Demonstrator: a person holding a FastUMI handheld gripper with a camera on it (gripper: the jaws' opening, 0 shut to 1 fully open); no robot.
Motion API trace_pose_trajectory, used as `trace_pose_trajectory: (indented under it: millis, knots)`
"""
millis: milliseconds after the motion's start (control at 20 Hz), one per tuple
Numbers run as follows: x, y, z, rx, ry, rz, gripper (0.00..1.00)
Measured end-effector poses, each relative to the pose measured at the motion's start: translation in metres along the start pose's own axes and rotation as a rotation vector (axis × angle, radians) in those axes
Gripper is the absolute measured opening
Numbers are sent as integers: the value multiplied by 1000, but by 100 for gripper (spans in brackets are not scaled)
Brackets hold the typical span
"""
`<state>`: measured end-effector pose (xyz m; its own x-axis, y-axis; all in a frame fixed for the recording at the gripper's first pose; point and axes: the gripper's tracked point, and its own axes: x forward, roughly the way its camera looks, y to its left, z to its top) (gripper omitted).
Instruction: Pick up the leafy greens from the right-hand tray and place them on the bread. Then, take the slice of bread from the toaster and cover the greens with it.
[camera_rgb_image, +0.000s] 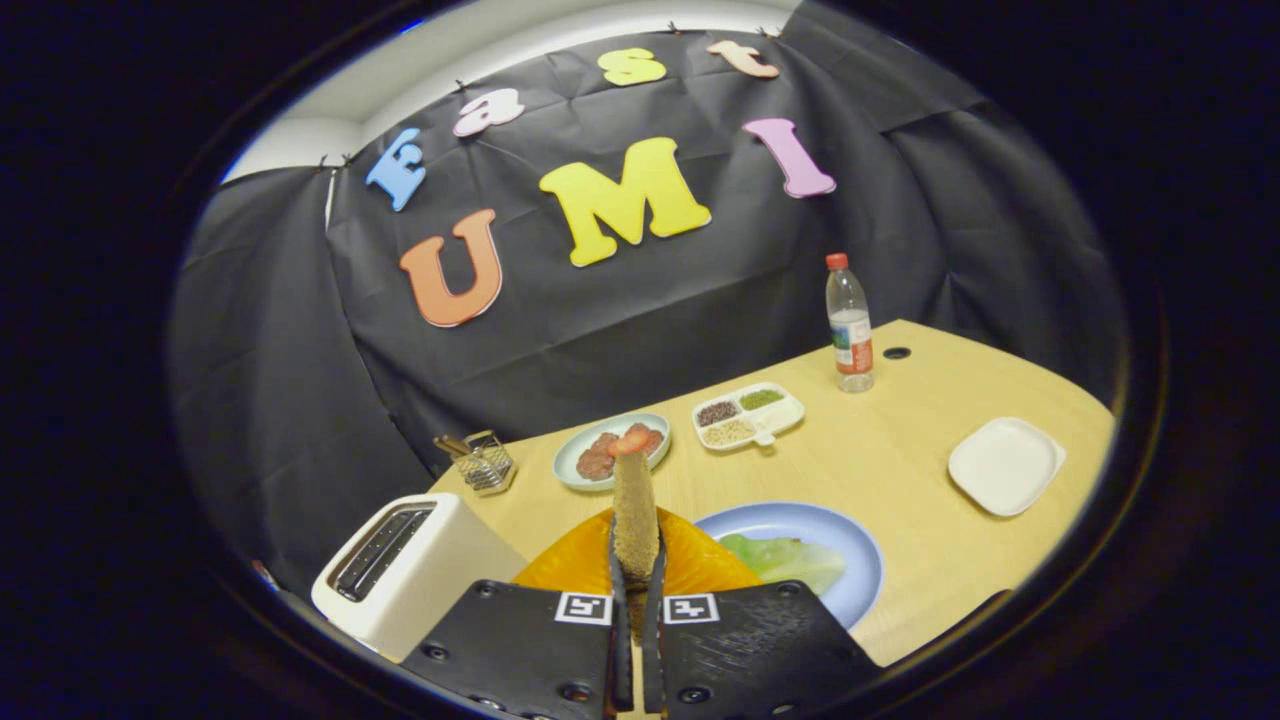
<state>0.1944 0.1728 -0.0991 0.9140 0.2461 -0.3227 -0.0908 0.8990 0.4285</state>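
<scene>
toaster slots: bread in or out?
Out. Toaster slots look empty; the tongs are shut on the bread slice, held on edge above the orange plate.

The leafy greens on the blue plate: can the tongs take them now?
Probably not: the tongs are shut on a bread slice held upright, so the leafy greens on the blue plate must wait.

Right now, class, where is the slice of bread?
In the gripper view, the slice of bread stands upright, clamped between the fingers of the hand-held gripper, above the orange plate, right of the toaster.
</scene>
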Motion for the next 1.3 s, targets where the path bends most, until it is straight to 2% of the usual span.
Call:
trace_pose_trajectory:
  millis: [300, 500, 650, 900, 1100, 1250, 1300]
  knots:
    - [14, -29, -16, 76, 42, 4, 4]
    - [14, -48, -20, 41, 60, -9, 8]
    - [15, -66, -20, 32, 69, -25, 24]
    - [12, -87, -27, 27, 106, -43, 35]
    - [8, -98, -28, -16, 117, -48, 58]
    - [-2, -108, -14, -43, 79, -76, 73]
    - [-8, -108, -7, -60, 53, -78, 73]
